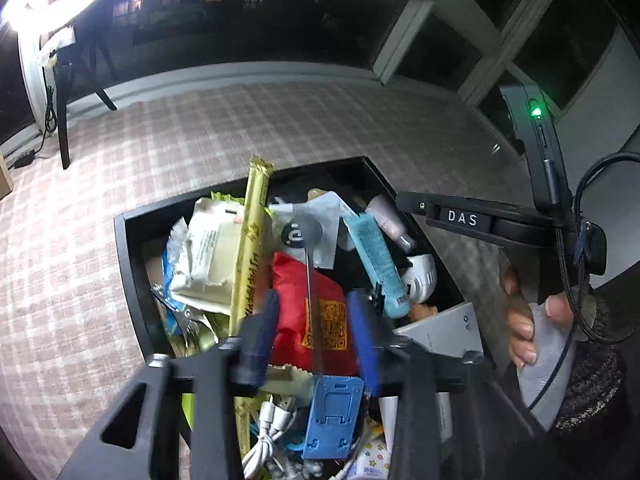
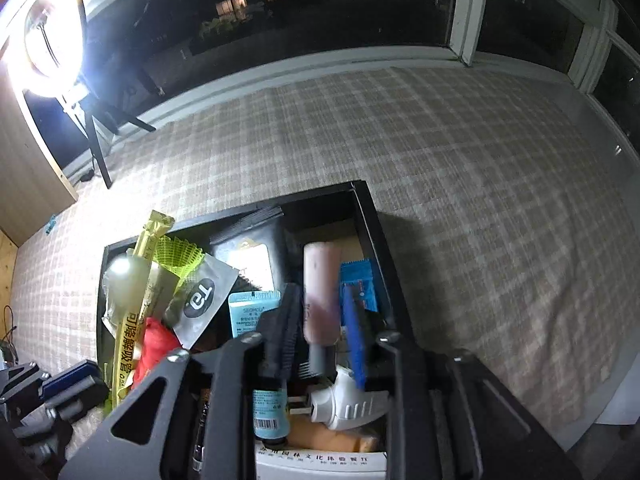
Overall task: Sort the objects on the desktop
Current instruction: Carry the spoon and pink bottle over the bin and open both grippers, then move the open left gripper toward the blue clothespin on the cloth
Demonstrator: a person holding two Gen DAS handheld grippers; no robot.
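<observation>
A black box [image 1: 128, 264] full of mixed objects sits on a checked cloth. My left gripper [image 1: 314, 332] is open above a red packet [image 1: 308, 308], one finger on each side. A long yellow stick pack [image 1: 250, 252], a cream pouch [image 1: 208, 256], a teal tube [image 1: 378, 264] and a blue phone stand [image 1: 332, 416] lie around it. My right gripper [image 2: 322, 332] has its fingers on either side of a pink tube [image 2: 322, 292] with a grey cap, inside the box [image 2: 372, 220]; whether it grips is unclear. A teal tube [image 2: 252, 312] lies left of it.
The checked cloth [image 2: 480, 200] covers the table around the box. A bright ring light [image 2: 44, 36] on a tripod stands far left by dark windows. The right gripper's handle and the hand holding it [image 1: 532, 320] are at the right of the left wrist view. A white booklet [image 2: 320, 460] lies at the box's near edge.
</observation>
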